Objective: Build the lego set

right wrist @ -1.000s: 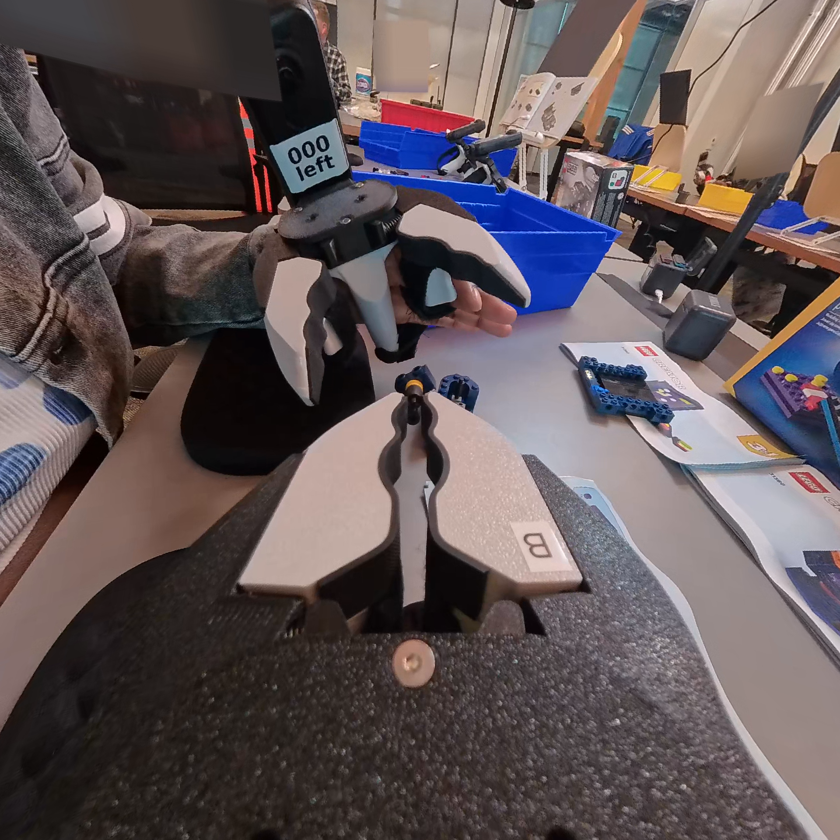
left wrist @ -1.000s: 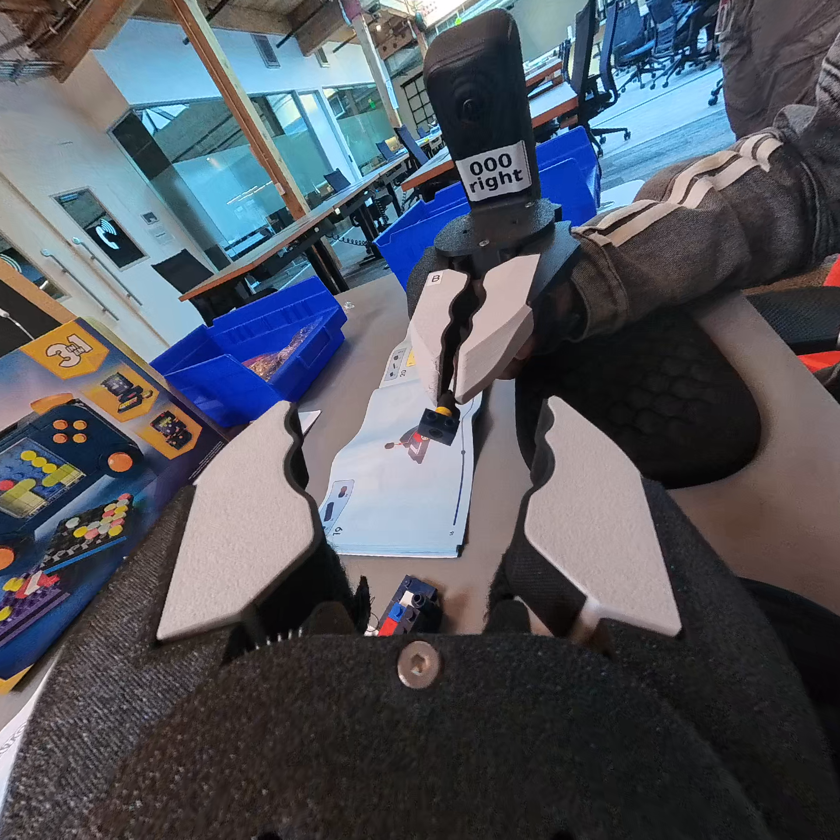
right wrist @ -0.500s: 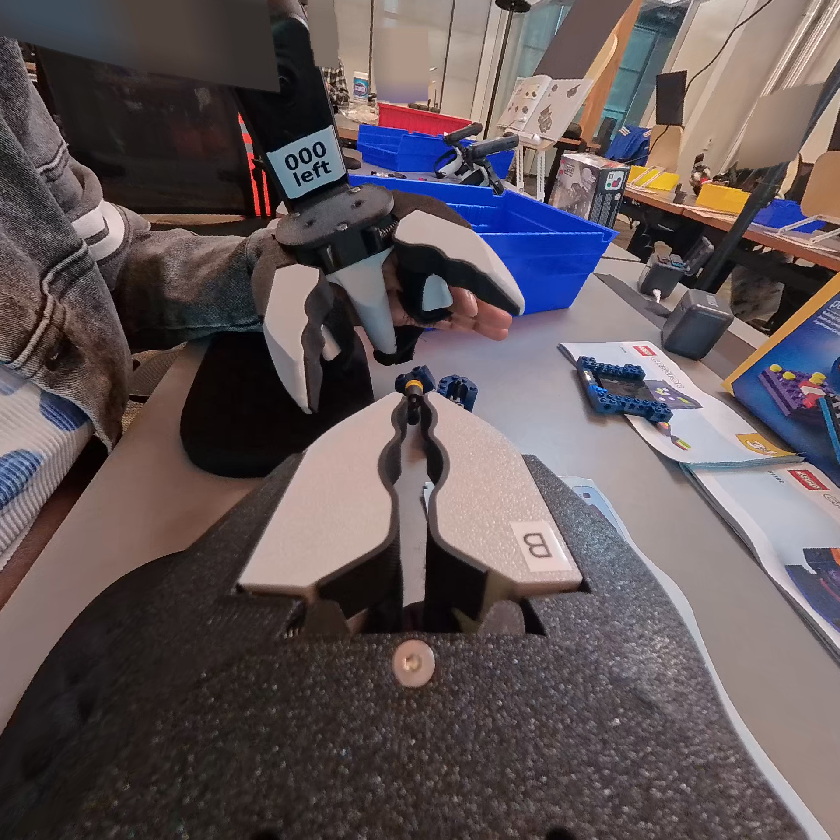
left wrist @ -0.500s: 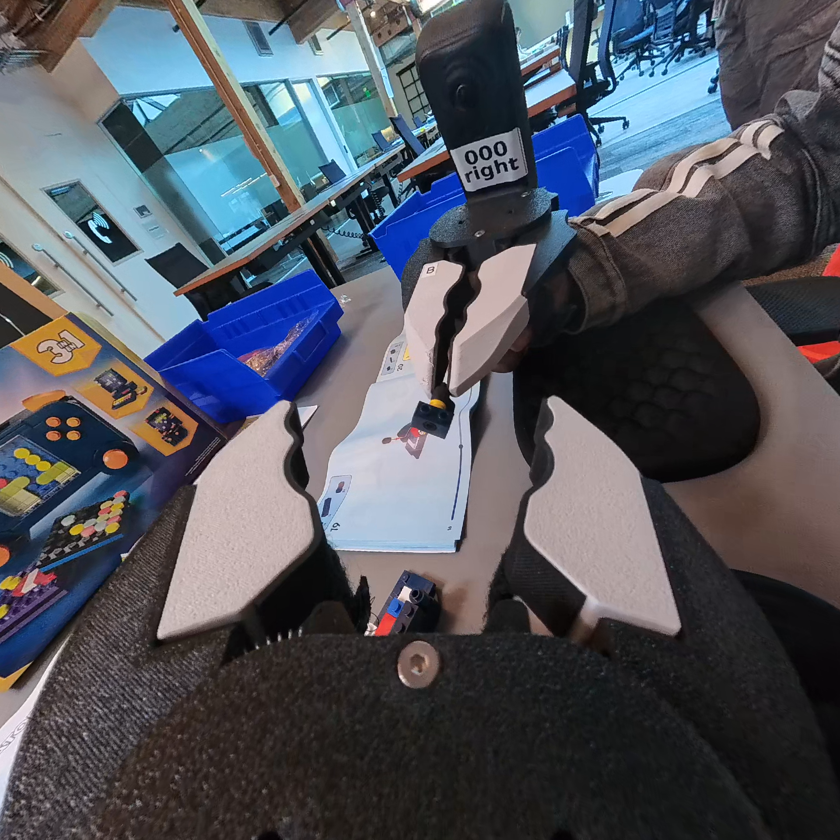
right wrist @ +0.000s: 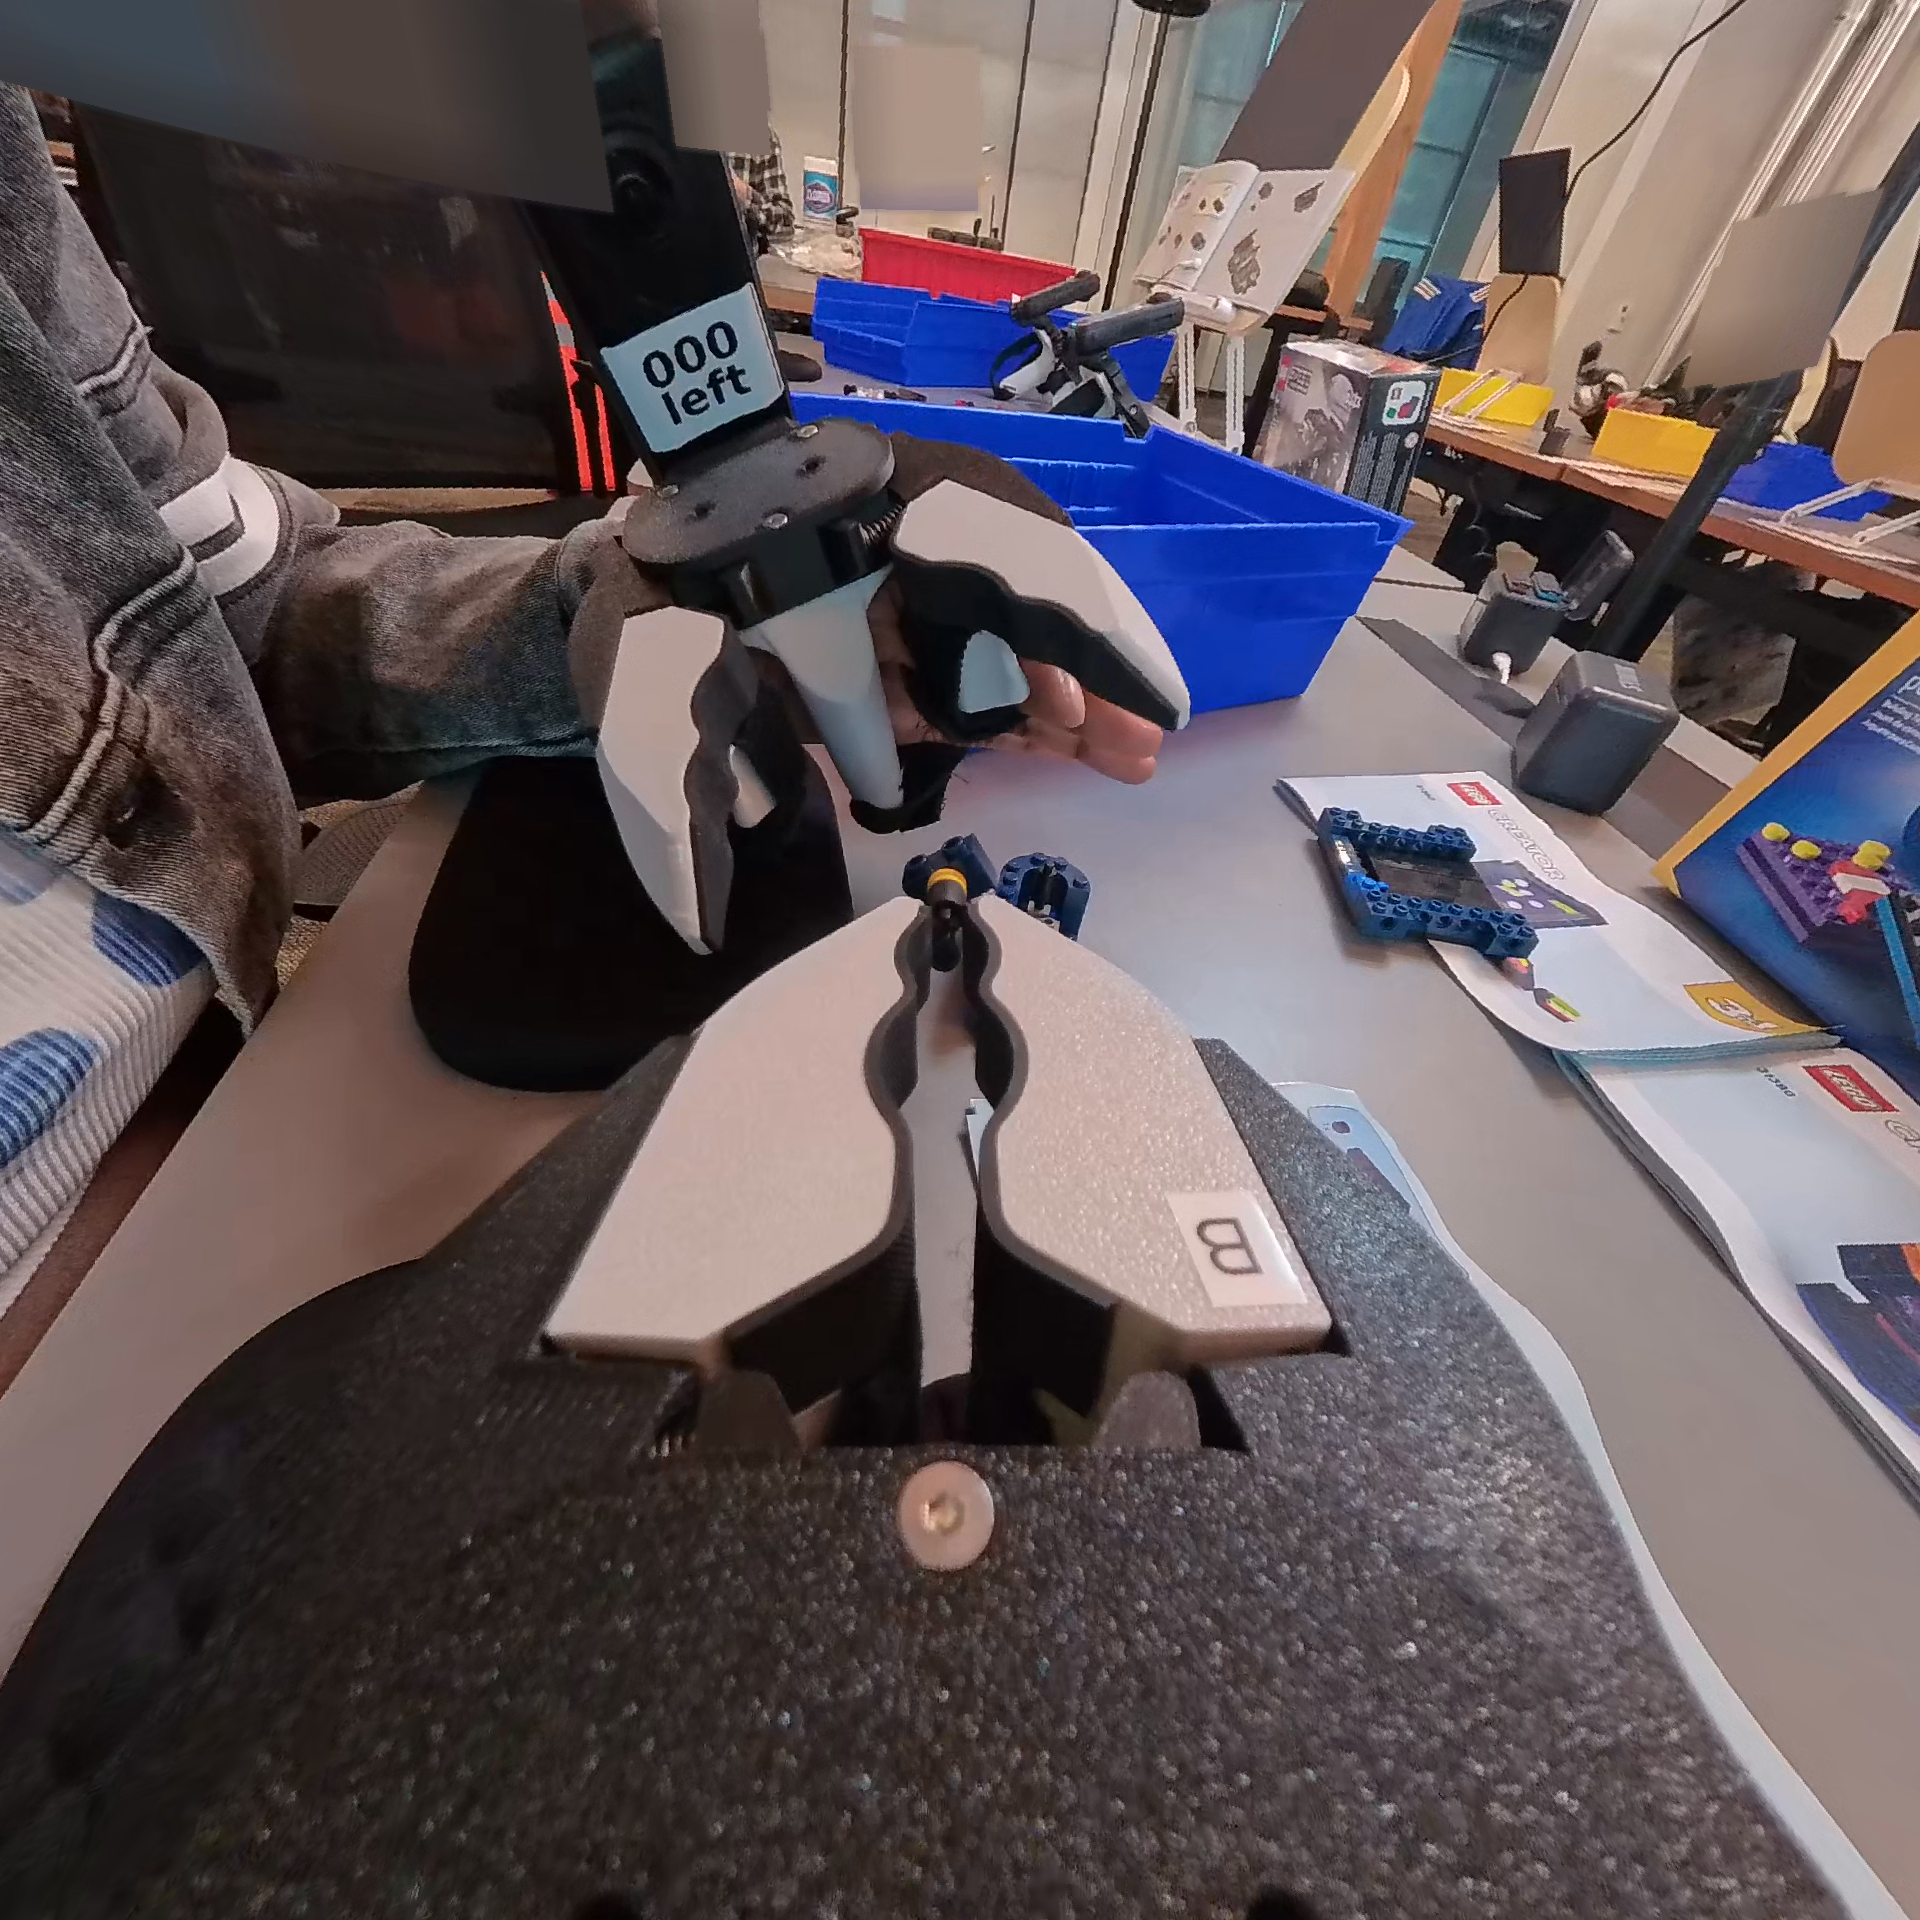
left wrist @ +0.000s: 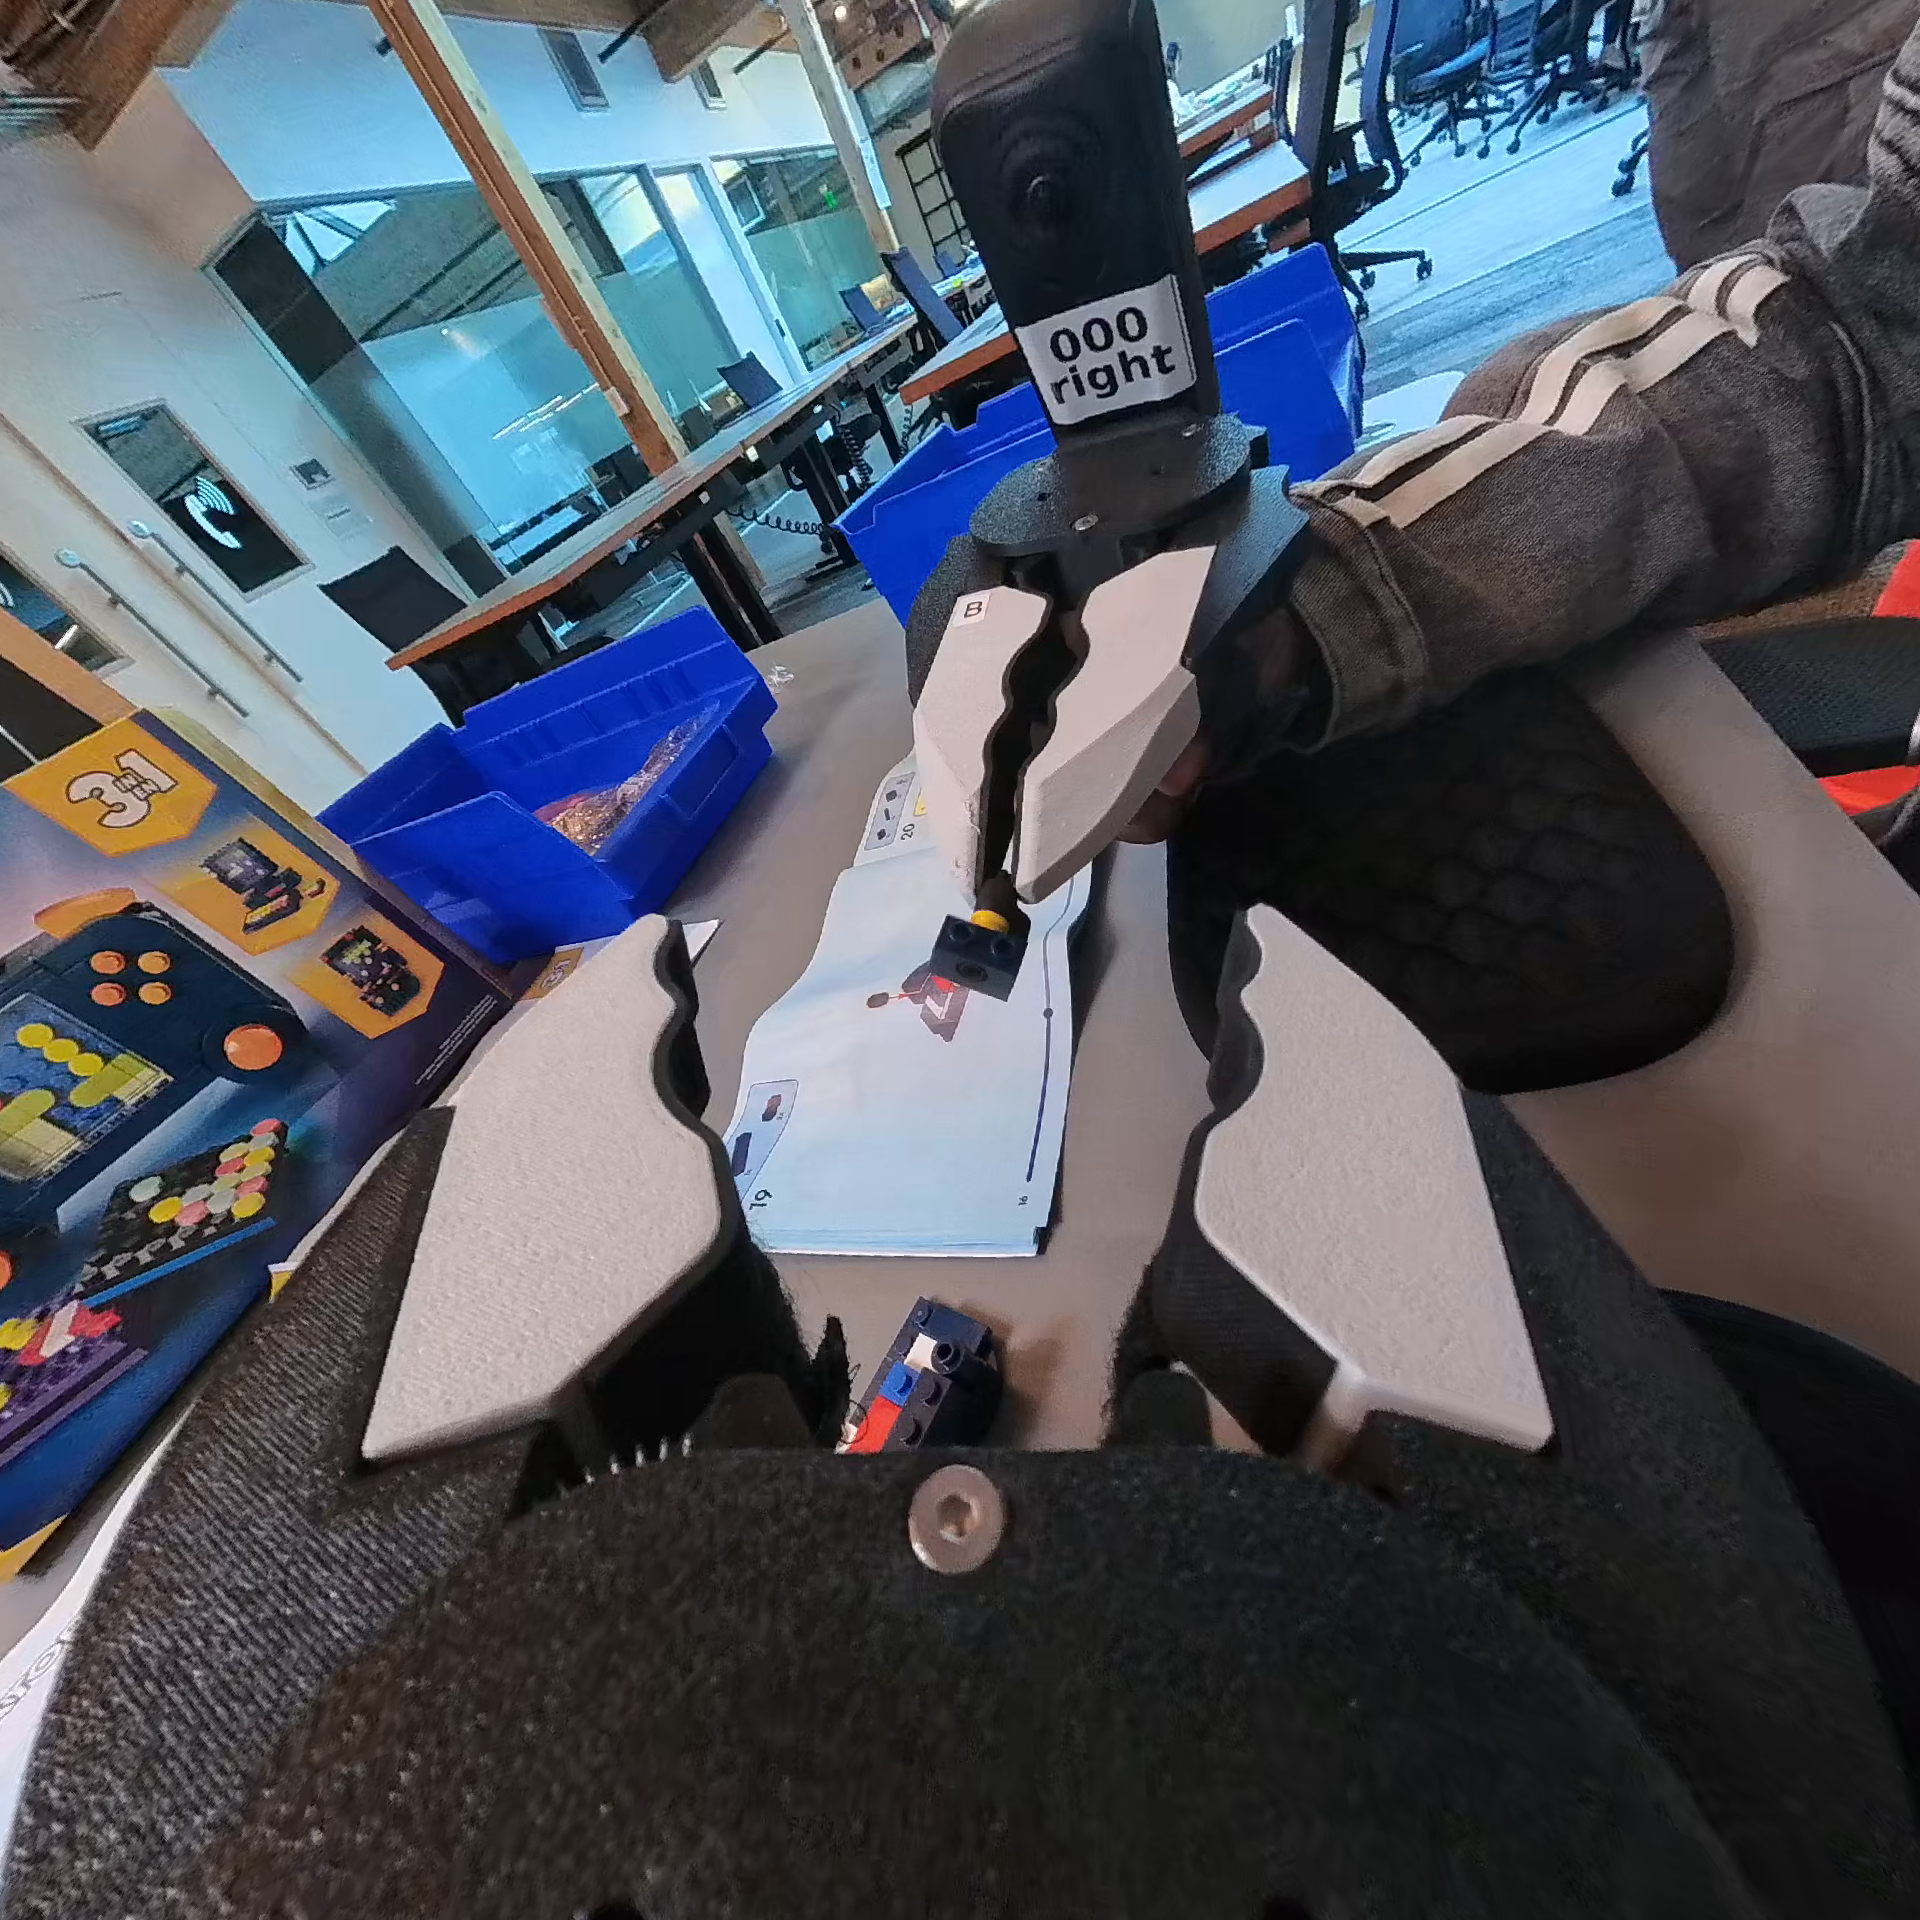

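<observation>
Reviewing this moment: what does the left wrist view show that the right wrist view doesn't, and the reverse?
Only the left wrist view: the open left claw from behind, a small red, white and dark blue brick stack on the grey table, and a blue bin of shiny packets.

Only the right wrist view: a dark blue brick frame lying on a booklet, a grey charger block, and a long blue plastic tray.

Both: the right claw shut on a thin black pin with a yellow ring, carrying a dark blue brick.
</observation>
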The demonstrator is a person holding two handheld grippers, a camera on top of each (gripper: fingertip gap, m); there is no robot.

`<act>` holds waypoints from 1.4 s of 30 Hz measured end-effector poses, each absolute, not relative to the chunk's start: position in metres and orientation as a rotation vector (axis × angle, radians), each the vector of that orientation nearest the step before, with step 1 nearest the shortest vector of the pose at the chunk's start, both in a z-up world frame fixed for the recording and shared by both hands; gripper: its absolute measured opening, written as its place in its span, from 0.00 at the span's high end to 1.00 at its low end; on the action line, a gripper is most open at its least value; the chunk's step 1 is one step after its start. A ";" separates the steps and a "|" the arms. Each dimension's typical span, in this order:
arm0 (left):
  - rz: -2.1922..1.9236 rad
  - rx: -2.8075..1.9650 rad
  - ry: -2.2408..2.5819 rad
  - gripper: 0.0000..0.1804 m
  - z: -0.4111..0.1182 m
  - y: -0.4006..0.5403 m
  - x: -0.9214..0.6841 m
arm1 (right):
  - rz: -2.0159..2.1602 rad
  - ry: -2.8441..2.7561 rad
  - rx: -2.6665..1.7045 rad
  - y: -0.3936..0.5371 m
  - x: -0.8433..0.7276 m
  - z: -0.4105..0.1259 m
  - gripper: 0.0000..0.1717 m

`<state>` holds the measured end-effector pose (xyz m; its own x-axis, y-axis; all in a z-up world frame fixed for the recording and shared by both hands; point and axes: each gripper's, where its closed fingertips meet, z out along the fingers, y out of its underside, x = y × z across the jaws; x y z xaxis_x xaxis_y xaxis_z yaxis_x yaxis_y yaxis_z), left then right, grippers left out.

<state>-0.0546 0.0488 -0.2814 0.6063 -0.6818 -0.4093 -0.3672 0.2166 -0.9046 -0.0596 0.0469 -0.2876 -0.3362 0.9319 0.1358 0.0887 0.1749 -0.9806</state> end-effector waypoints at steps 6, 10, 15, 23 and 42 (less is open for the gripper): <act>-0.272 -1.398 0.971 0.47 -0.282 0.049 -0.055 | 1.267 -1.613 -0.998 0.047 -0.060 -0.288 0.97; -0.270 -1.401 0.975 0.47 -0.283 0.049 -0.055 | 1.267 -1.612 -0.999 0.047 -0.060 -0.288 0.97; -0.270 -1.402 0.976 0.47 -0.283 0.049 -0.055 | 1.267 -1.613 -1.001 0.047 -0.060 -0.288 0.97; -0.268 -1.409 0.981 0.48 -0.285 0.050 -0.056 | 1.265 -1.616 -1.008 0.048 -0.060 -0.289 0.97; -0.332 -1.406 0.882 0.50 -0.275 0.054 -0.060 | 1.162 -1.615 -1.316 0.078 -0.071 -0.315 0.97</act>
<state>-0.0599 0.0538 -0.2749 0.6525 -0.6801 -0.3342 -0.2903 0.1830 -0.9393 -0.0711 0.0776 -0.3149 -0.2023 0.9793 0.0002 0.3110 0.0644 -0.9482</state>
